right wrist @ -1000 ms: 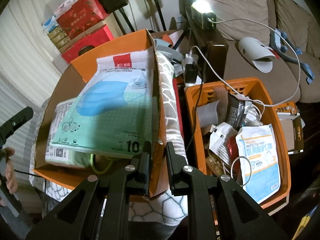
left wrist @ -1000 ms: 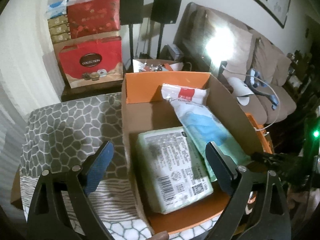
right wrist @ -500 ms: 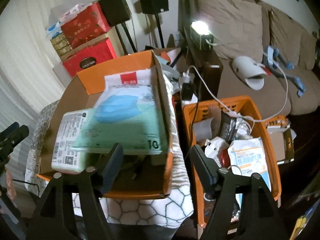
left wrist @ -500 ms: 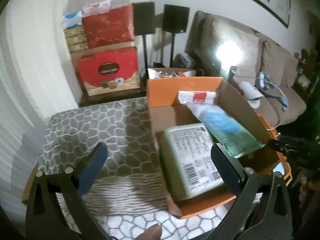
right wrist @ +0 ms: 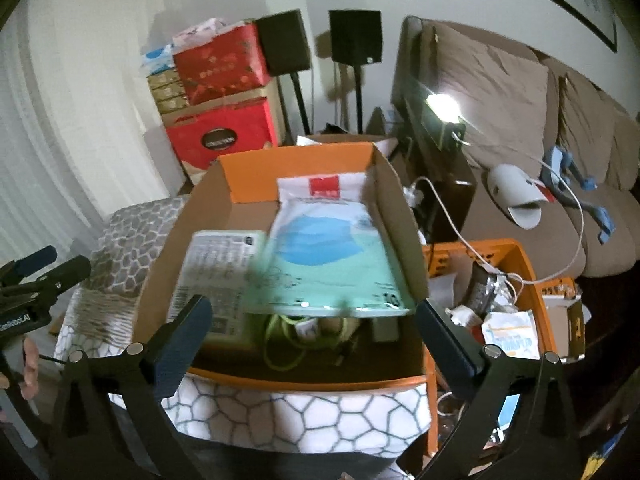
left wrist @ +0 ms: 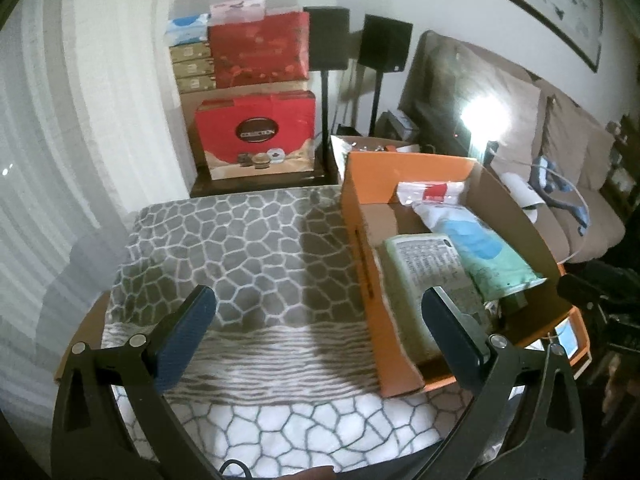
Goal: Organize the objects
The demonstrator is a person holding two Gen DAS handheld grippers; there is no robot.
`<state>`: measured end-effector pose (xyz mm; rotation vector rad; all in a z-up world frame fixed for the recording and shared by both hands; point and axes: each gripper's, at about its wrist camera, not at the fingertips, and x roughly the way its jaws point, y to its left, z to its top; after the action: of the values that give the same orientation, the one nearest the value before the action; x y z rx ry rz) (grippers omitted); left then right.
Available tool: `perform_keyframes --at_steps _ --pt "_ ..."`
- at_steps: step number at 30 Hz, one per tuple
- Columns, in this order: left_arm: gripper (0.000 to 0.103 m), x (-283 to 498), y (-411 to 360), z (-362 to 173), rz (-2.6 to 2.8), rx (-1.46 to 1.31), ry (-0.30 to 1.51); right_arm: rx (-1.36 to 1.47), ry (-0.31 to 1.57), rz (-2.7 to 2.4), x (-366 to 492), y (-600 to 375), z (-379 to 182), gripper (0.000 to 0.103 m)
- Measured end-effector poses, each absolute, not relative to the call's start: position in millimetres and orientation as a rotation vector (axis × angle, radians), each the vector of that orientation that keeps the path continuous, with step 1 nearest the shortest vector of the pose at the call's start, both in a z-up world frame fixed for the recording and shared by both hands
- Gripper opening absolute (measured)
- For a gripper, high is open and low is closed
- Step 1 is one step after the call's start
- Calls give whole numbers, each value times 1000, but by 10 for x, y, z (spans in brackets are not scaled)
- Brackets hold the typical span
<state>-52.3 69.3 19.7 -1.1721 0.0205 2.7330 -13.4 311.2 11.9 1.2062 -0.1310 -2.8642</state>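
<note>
Left gripper [left wrist: 320, 332]: jaws spread wide, nothing between them, above the stone-patterned cloth [left wrist: 248, 248].
Right gripper [right wrist: 316, 334]: jaws have just been opening and stand wide, gripping nothing, in front of the cardboard box [right wrist: 404, 240].
Face-mask pack [right wrist: 328, 256]: lies in the box, overlapping the label-covered green packet [right wrist: 216, 272].
Orange crate [right wrist: 532, 264]: right of the box, holding loose packets.

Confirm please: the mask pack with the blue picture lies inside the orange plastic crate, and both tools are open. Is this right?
Not quite. The mask pack lies inside the cardboard box, not the orange plastic crate; the right wrist view shows it. The left tool and right tool are open.
</note>
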Motion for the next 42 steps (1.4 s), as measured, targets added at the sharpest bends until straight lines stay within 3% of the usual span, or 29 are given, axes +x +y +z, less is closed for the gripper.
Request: perform_keyframes --at_steps 42 --pt "103 379 -9 67 2917 -1161 23 994 -19 -2958 579 2141 10 102"
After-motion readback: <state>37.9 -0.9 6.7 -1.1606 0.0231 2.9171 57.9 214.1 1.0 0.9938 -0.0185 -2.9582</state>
